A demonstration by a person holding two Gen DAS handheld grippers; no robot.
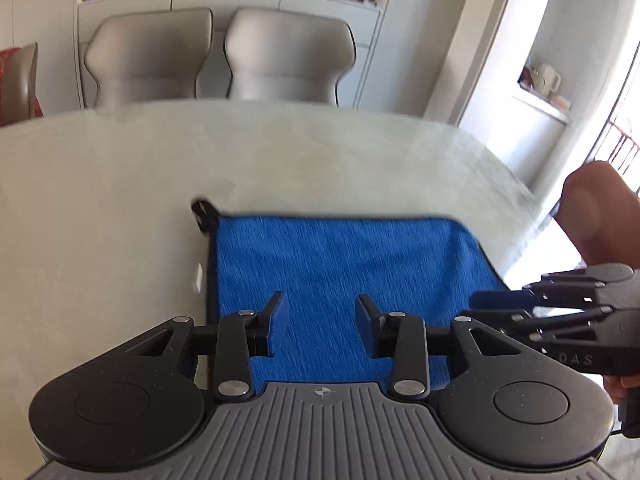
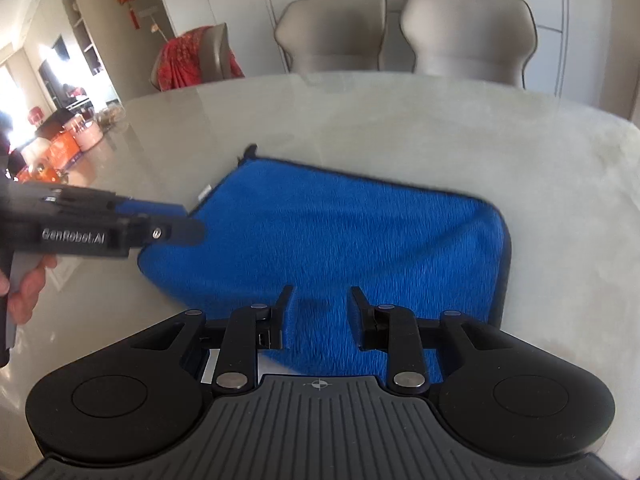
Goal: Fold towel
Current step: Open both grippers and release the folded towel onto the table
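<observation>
A blue towel (image 1: 340, 264) with a dark hem lies flat on the pale table (image 1: 120, 184), a black hanging loop (image 1: 202, 212) at its far left corner. My left gripper (image 1: 320, 312) is open and empty above the towel's near left part. My right gripper (image 2: 320, 308) is open and empty above the towel (image 2: 340, 232) near its front edge. The right gripper also shows at the right of the left wrist view (image 1: 480, 308), by the towel's right edge. The left gripper shows at the left of the right wrist view (image 2: 188, 224), over the towel's left edge.
Two grey chairs (image 1: 220, 56) stand behind the table's far edge, with a white cabinet (image 1: 320, 4) behind them. A chair draped with red cloth (image 2: 192, 60) stands at the far left. Jars and boxes (image 2: 76, 136) sit on the table's far left end.
</observation>
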